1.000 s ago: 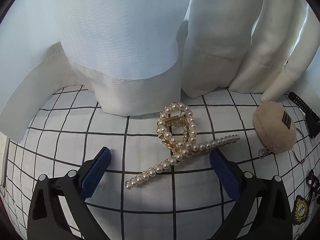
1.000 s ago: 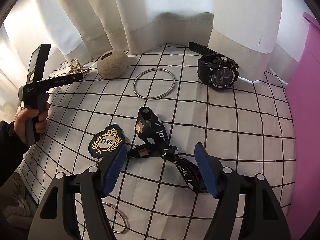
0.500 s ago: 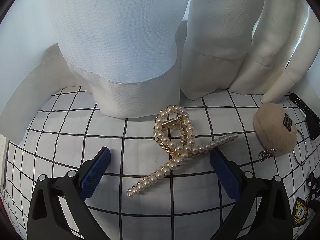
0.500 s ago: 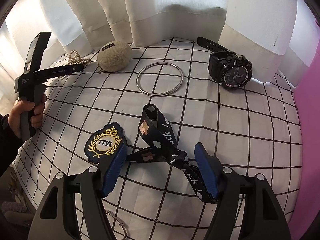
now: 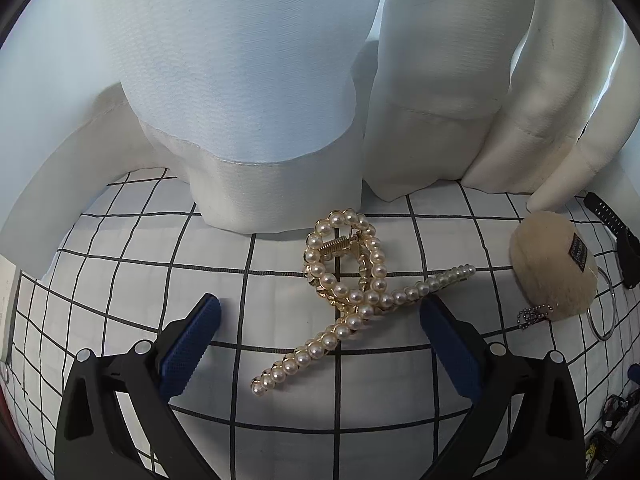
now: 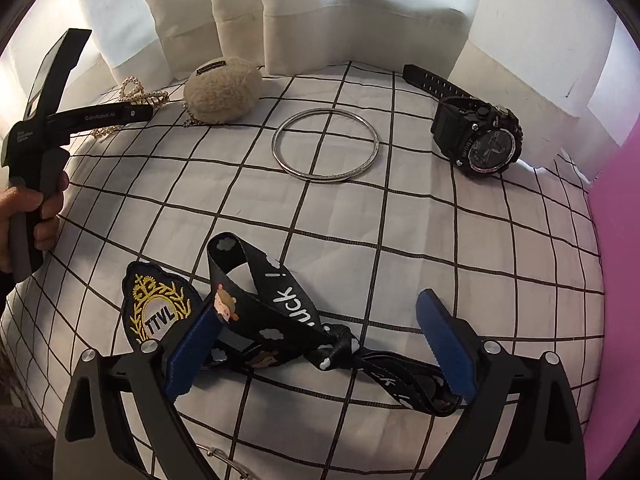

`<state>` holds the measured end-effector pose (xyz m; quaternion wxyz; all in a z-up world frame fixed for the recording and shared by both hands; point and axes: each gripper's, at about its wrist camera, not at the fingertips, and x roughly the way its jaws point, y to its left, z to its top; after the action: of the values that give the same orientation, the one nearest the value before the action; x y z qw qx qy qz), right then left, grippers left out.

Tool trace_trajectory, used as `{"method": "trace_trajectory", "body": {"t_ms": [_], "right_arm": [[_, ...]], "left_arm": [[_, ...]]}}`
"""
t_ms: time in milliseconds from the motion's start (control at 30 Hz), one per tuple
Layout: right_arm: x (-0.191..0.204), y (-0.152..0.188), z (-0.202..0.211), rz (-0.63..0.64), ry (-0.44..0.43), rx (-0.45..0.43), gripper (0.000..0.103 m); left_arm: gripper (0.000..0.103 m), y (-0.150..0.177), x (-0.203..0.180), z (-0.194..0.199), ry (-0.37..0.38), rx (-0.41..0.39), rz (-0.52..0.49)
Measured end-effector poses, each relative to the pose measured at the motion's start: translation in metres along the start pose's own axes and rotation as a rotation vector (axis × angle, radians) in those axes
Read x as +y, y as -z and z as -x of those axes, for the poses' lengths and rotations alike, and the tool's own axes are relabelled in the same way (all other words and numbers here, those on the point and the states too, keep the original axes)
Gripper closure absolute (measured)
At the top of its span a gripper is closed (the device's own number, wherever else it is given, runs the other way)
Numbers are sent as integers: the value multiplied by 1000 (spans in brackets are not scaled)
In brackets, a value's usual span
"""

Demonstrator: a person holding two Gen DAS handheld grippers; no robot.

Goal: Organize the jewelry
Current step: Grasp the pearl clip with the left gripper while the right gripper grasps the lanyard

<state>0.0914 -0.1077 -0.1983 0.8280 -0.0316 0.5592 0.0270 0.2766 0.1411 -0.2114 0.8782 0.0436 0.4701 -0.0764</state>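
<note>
Both grippers have crept forward, left gripper (image 5: 318, 336) spread around the pearl clip (image 5: 352, 292), right gripper (image 6: 316, 348) spread over the strap (image 6: 288, 320); nothing lifted, sorting barely begun.

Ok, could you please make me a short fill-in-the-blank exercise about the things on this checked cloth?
1. The hair clip between the left gripper's fingers is covered with ____.
2. The silver bangle lies between the fluffy pouch and the black ____.
3. The badge beside the black lanyard bears the letters ____.
4. The fingers of the right gripper stand ____.

Missing words: pearls; watch; TTVL; open
</note>
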Motion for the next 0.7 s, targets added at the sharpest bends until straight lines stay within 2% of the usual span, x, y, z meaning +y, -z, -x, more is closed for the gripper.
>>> {"method": "trace_trajectory", "body": {"t_ms": [67, 300, 333, 367, 400, 433, 467, 533, 567, 633, 667, 700], "right_arm": [[-5, 1, -2, -38, -26, -7, 9], [-3, 3, -1, -14, -31, -11, 12], [-3, 5, 1, -16, -36, -22, 19], [-2, 6, 5, -14, -32, -37, 36], [-2, 6, 8, -13, -24, -47, 46], [-2, 7, 10, -14, -18, -50, 66], [-3, 7, 11, -15, -13, -52, 79], [-4, 10, 14, -17, -16, -55, 80], [-4, 11, 15, -18, -19, -57, 82], [-8, 10, 18, -26, -26, -60, 85], [-8, 9, 17, -34, -32, -60, 85], [-9, 10, 18, -43, -37, -59, 85]], "left_arm": [[5, 1, -3, 0, -4, 0, 5], [7, 6, -6, 1, -5, 5, 18], [8, 8, -5, 1, -5, 7, 20], [10, 9, -6, 2, -4, 8, 22], [14, 11, -5, 4, -4, 6, 24], [20, 13, -6, 7, -2, 3, 24], [24, 15, -7, 9, 0, -2, 23], [41, 19, -9, 14, 5, -12, 18], [46, 20, -10, 15, 5, -15, 16], [77, 23, -12, 19, 9, -21, 19], [80, 24, -13, 21, 11, -19, 18], [91, 25, -12, 23, 10, -19, 17]]}}
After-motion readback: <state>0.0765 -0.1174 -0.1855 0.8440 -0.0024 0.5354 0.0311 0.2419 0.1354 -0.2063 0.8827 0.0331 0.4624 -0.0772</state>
